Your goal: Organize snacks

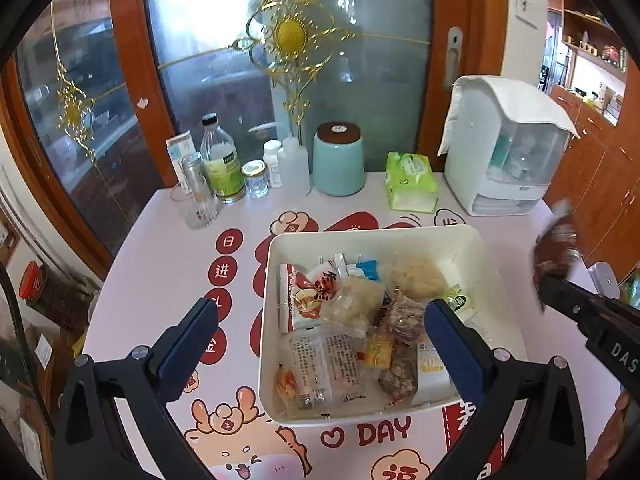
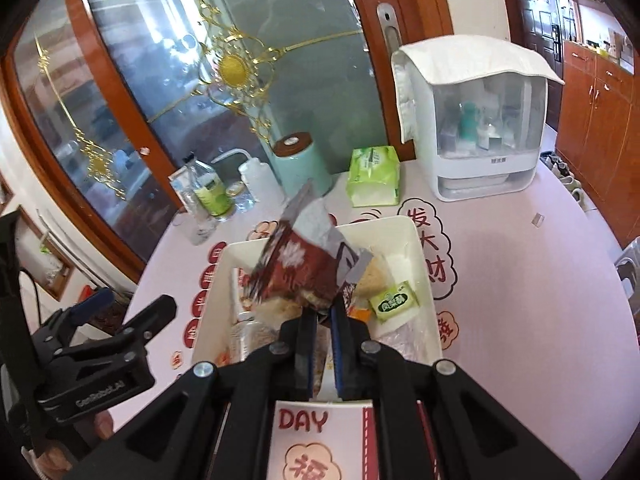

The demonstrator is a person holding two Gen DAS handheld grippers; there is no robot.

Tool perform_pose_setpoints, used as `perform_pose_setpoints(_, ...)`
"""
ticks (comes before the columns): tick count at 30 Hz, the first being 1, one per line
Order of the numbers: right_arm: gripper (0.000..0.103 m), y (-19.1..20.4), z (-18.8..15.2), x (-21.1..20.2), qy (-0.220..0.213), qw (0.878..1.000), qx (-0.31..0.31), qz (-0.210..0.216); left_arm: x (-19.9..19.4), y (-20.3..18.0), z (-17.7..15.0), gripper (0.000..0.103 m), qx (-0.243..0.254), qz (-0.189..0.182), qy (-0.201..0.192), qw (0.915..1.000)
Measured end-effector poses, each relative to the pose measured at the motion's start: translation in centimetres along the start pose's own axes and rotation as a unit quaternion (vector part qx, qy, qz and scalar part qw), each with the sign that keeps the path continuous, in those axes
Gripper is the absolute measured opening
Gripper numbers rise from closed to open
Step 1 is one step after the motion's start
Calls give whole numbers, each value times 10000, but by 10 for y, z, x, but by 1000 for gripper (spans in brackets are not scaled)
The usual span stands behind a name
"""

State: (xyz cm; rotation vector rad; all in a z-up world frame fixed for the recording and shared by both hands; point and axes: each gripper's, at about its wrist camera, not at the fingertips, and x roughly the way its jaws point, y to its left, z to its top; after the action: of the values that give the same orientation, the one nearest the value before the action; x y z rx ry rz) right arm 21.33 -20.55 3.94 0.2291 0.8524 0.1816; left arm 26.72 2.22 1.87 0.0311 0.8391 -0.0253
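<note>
Your right gripper (image 2: 325, 316) is clamped on one dark red foil snack packet (image 2: 296, 268), held up over the single white rectangular plastic bin (image 1: 472, 240) of wrapped snacks. Your left gripper (image 1: 320, 328) hangs with jaws wide apart above that bin's near-left side, gripping nothing. At the back of the pink printed table (image 1: 160, 240) stand one mint ceramic canister (image 1: 339, 160) and one green tissue pack (image 1: 410, 182).

1. Daylight fills the room, bright and even; the tabletop (image 1: 160, 240) looks pale and well lit.
2. The glass door (image 1: 224, 40) glares white near its top in the left wrist view.
3. Soft shadows lie beside the white bin (image 2: 416, 248) on the right.
4. The brown snack packet (image 2: 296, 268) is smeared with motion blur in both views.
5. Fisheye distortion bends the door frame, and black vignetting rings the corners.
</note>
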Motion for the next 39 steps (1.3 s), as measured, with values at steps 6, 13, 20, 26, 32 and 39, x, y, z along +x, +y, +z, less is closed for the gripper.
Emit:
perform_pose_setpoints(6, 47, 3, 0, 22, 202, 9996, -76, -196, 17, 3, -2, 102, -31, 47, 134, 9999)
perform_pose_setpoints(13, 48, 2, -13, 21, 188, 9997, -18, -128, 16, 1, -16, 102, 28, -12, 255, 9997)
perform_pose_setpoints(20, 49, 6, -33, 8, 210, 9997, -49, -125, 2, -3, -34, 102, 128, -56, 303, 9994)
perform_pose_setpoints(26, 48, 6, -55, -11, 217, 9997, -6, -116, -19, -2, -61, 102, 82, -157, 370, 9992)
perform_pose_setpoints(32, 48, 7, -86, -33, 299, 9995, 86, -83, -50, 1, -100, 102, 34, -278, 469, 9985)
perform_pose_setpoints(39, 49, 18, -119, -61, 422, 9991, 42, 22, -80, 5, -140, 102, -36, -292, 604, 9977)
